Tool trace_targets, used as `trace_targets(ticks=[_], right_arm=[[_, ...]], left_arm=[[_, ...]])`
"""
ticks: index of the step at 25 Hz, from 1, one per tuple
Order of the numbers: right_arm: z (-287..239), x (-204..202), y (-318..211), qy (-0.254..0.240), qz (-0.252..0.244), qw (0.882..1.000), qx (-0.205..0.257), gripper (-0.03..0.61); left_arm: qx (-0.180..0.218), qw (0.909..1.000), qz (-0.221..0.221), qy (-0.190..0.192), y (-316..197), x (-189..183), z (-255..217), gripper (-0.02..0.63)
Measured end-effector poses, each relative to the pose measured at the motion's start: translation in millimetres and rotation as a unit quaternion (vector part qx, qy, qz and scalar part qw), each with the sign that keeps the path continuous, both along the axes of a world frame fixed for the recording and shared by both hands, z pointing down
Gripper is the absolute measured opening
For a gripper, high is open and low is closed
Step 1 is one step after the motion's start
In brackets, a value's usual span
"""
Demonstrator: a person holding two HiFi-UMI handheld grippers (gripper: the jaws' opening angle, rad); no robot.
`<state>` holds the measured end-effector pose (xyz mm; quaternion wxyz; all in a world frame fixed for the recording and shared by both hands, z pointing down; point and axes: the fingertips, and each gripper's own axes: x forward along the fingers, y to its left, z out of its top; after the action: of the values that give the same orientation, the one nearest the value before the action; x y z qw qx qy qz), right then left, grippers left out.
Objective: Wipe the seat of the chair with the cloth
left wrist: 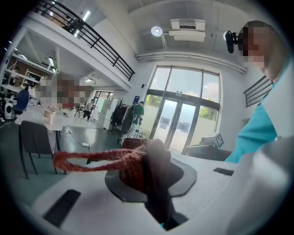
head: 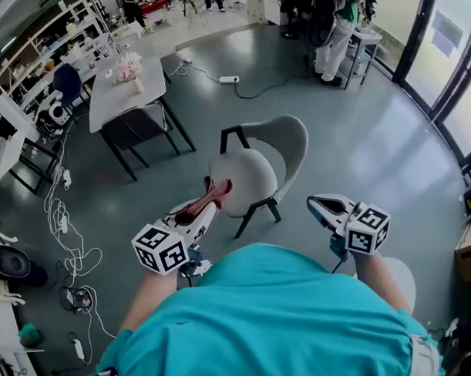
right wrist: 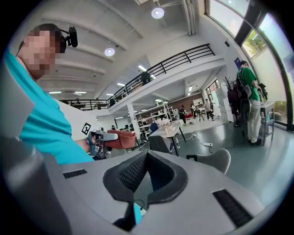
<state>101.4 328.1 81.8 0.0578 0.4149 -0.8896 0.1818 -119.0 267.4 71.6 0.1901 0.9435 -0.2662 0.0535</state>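
Note:
A pale chair with a rounded seat [head: 251, 176] and curved back [head: 287, 143] stands on the grey floor just ahead of me. My left gripper [head: 212, 202] is held at the seat's near left edge and is shut on a reddish cloth [head: 218, 190]. In the left gripper view the cloth [left wrist: 131, 160] bunches between the jaws [left wrist: 151, 156], with a strip trailing left. My right gripper [head: 314, 201] hovers right of the chair, apart from it, jaws together and empty [right wrist: 147, 158]. The right gripper view shows the cloth [right wrist: 123, 139] and the chair's back [right wrist: 216, 159].
A white table [head: 127, 87] with black legs and a dark chair [head: 137, 122] under it stands at the far left. Cables [head: 64, 224] trail over the floor at left, and a power strip [head: 228, 79] lies beyond the chair. People [head: 333, 40] stand at the back.

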Motion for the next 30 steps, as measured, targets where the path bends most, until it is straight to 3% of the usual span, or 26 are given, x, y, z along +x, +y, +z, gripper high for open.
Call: trace_targets(ticks=[3,7,14,21,26,30], right_arm=[[-14.2,49.5,-54.8,0.009,-0.032,0.999,0.0,-0.002],[-10.0,70.4,-107.0,-0.013,-0.054,0.998,-0.001,-0.002],[33.8,58.3,-167.1,-0.019,-0.076,0.996,-0.036,-0.002],[27.6,18.1,-241.5,0.018,-0.045,0.998,-0.029,-0.002],[21.7,-4.7,-286.3,0.027,-0.009,0.999,-0.046,-0.002],[37.6,-21.0,-319.6,0.039,0.001,0.997,-0.074,-0.002]], left_arm=[[0.003,0.9998,-0.017,-0.009,-36.7,52.2,-21.1,0.063],[-0.012,0.9983,-0.045,-0.036,-67.2,69.0,-11.8,0.063],[-0.042,0.9942,-0.088,-0.045,-129.8,47.7,37.2,0.063],[-0.06,0.9962,-0.062,-0.014,-218.7,9.8,75.4,0.063],[-0.07,0.9963,-0.044,-0.025,-286.7,-22.9,98.0,0.063],[-0.11,0.992,-0.041,-0.046,-327.9,-38.2,144.2,0.063]])
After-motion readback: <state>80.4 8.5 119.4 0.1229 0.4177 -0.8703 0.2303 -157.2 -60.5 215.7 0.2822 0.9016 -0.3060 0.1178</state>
